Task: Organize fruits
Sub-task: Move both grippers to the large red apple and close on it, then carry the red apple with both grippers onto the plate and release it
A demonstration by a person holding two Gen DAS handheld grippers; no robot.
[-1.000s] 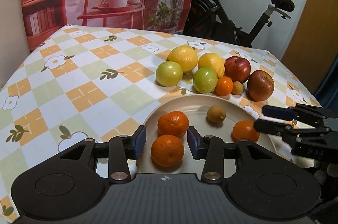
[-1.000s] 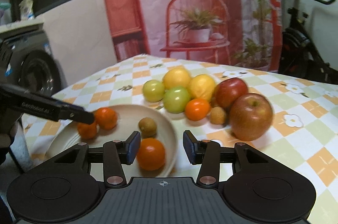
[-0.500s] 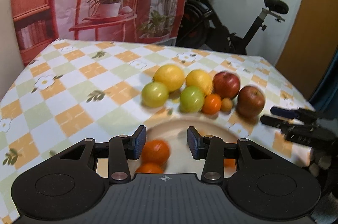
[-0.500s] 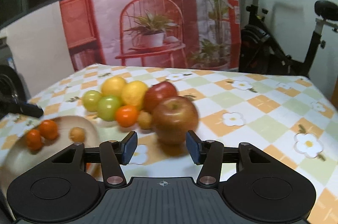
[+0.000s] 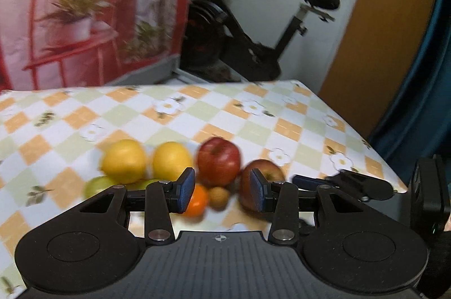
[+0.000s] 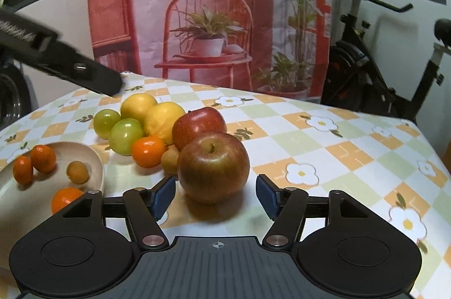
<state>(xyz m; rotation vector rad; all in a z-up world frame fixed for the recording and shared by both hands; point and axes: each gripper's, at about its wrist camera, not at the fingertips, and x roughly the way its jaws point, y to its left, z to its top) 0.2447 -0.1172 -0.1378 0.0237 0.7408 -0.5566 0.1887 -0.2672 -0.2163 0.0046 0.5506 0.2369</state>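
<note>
Fruit sits in a heap on my checked flowery tablecloth (image 6: 352,155). My right gripper (image 6: 215,196) is opening its jaws just before the big round red-brown apple (image 6: 213,166), not touching. My left gripper (image 5: 222,193) hangs empty, jaws apart, above the heap.

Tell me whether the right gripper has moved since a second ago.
Yes. The right gripper swung right, away from the plate, and now faces the nearest apple, jaws opening.
</note>
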